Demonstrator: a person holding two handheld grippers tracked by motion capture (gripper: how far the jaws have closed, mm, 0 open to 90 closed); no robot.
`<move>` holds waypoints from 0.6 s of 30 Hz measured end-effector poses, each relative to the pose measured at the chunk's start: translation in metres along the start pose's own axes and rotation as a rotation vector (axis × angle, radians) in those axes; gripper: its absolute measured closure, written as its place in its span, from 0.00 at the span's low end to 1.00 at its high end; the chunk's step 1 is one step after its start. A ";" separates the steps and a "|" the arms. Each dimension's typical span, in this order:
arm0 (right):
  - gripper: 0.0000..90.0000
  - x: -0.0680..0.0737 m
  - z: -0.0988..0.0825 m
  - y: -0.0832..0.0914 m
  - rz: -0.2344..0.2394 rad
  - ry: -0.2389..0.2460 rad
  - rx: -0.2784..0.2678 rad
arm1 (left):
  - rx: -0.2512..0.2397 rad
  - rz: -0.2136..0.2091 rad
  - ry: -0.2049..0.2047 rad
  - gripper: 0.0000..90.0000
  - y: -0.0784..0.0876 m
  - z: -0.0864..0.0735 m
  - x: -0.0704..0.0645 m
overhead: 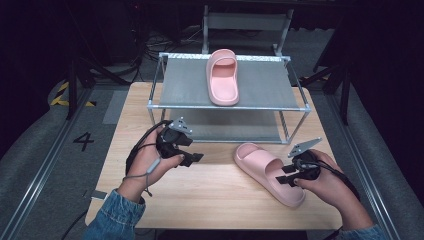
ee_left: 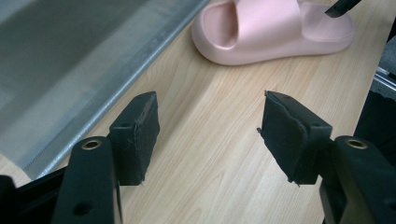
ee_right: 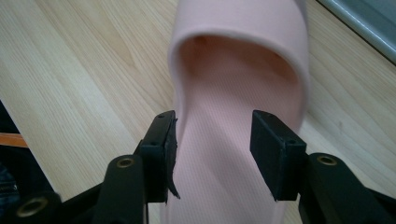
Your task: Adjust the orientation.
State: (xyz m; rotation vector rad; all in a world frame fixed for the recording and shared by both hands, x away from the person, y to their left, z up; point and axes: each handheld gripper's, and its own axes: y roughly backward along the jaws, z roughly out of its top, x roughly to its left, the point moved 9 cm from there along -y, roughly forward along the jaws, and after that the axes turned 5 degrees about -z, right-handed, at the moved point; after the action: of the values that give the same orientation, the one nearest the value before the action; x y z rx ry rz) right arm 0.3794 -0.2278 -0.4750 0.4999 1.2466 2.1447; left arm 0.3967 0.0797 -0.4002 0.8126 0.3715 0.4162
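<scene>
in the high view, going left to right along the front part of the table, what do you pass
left hand → left gripper → slipper on the table → right gripper → right hand

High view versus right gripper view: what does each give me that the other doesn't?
High view alone: a second slipper on the rack's top shelf, and the left gripper, open over bare table. Right gripper view alone: its fingers straddling the near slipper's footbed, the strap opening just ahead; contact is unclear. Shared: that slipper lying on the table and the open right gripper at it.
</scene>
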 end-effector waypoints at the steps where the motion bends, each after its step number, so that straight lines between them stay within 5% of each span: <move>1: 0.57 0.003 0.003 -0.002 0.011 -0.003 0.001 | -0.002 0.003 0.004 0.40 -0.001 -0.002 0.001; 12: 0.65 0.020 0.022 -0.023 0.023 0.029 0.043 | -0.018 -0.046 0.033 0.35 -0.014 -0.029 0.005; 18: 0.74 0.023 0.027 -0.031 0.001 0.043 0.050 | -0.003 -0.019 0.041 0.33 -0.013 -0.037 0.015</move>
State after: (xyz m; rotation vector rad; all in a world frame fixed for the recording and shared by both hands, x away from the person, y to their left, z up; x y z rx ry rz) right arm 0.3879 -0.1836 -0.4880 0.4778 1.3273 2.1402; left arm 0.3947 0.1016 -0.4353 0.7983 0.4166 0.4166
